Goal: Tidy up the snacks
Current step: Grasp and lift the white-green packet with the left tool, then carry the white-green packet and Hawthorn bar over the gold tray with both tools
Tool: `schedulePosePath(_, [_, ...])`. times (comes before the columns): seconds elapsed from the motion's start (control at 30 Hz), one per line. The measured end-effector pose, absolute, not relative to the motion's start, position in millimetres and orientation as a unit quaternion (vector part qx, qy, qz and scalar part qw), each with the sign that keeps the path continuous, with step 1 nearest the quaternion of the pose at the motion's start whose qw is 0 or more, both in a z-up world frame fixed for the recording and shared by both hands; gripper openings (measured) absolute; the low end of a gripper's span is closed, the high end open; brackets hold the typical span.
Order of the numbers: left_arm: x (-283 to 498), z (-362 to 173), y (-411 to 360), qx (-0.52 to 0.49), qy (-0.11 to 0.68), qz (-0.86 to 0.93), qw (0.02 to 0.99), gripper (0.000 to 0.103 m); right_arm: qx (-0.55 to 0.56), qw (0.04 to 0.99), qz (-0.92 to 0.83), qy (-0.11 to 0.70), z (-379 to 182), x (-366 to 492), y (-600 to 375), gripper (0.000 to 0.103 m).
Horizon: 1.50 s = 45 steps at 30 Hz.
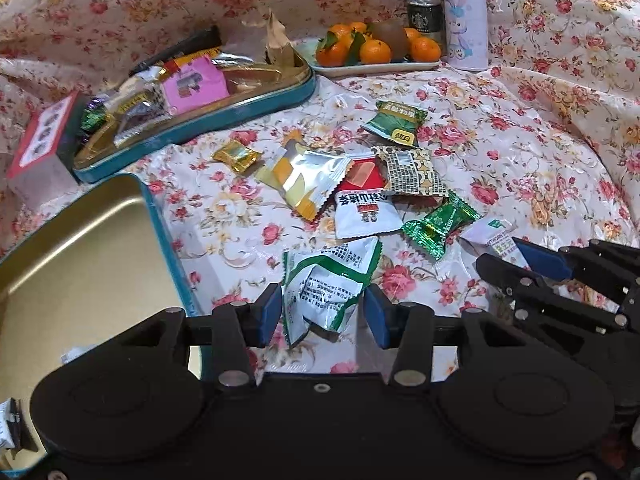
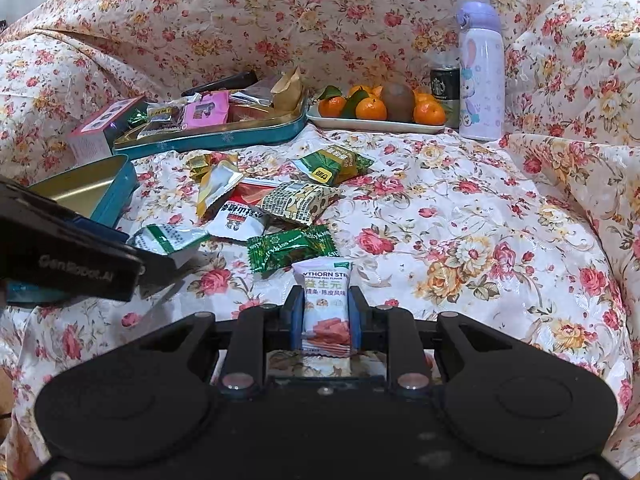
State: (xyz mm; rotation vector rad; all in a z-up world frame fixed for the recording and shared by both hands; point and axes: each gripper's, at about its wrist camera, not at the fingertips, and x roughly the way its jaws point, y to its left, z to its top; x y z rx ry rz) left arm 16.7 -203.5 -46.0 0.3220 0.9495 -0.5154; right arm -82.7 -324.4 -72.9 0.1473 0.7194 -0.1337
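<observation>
My left gripper (image 1: pixel 323 312) is open, its blue pads on either side of a green-and-white snack packet (image 1: pixel 328 284) lying on the floral cloth; the pads do not clearly touch it. My right gripper (image 2: pixel 325 314) is shut on a white hawthorn-strip packet (image 2: pixel 325 304), also seen in the left wrist view (image 1: pixel 494 236). Several loose snack packets (image 1: pixel 360 184) lie in a pile on the cloth. An empty gold-lined teal tin (image 1: pixel 72 248) sits at the left. A second teal tin (image 1: pixel 200 116) behind it holds several snacks.
A plate of tangerines and a kiwi (image 2: pixel 380 108) stands at the back, with a Starbucks can (image 2: pixel 444 84) and a purple-capped bottle (image 2: pixel 480 72) to its right. A small pink-edged box (image 1: pixel 40 136) lies left of the tins. The cloth rises in folds behind and to the right.
</observation>
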Motion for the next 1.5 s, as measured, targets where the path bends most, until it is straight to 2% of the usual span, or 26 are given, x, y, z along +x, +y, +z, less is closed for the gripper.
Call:
schedulePosePath(0.5, [42.2,-55.8,-210.9,0.121,0.484,-0.229,0.836,0.056,0.069,0.931,-0.064,0.352,-73.3,-79.5,-323.5,0.026])
schedulePosePath(0.6, [42.0,-54.6,-208.9,0.103,0.488,-0.229,0.836,0.051,0.068,0.931,-0.066,0.352,-73.5,-79.2,-322.9,0.026])
schedulePosePath(0.9, [30.5,-35.9,-194.3,0.055,0.494,-0.236,0.835,0.047,0.085,0.926,-0.077,0.36,-67.6,-80.3,-326.4,0.022])
schedulePosePath(1.2, [9.5,2.1,-151.2,0.025,0.465,-0.235,0.853,0.047,0.118,0.92,-0.1,0.359,-51.5,-94.0,-320.6,0.022])
schedulePosePath(1.5, [5.5,22.4,-66.9,-0.001,0.439,-0.174,0.882,0.047,0.121,0.924,-0.083,0.352,-27.0,-100.5,-290.5,0.022])
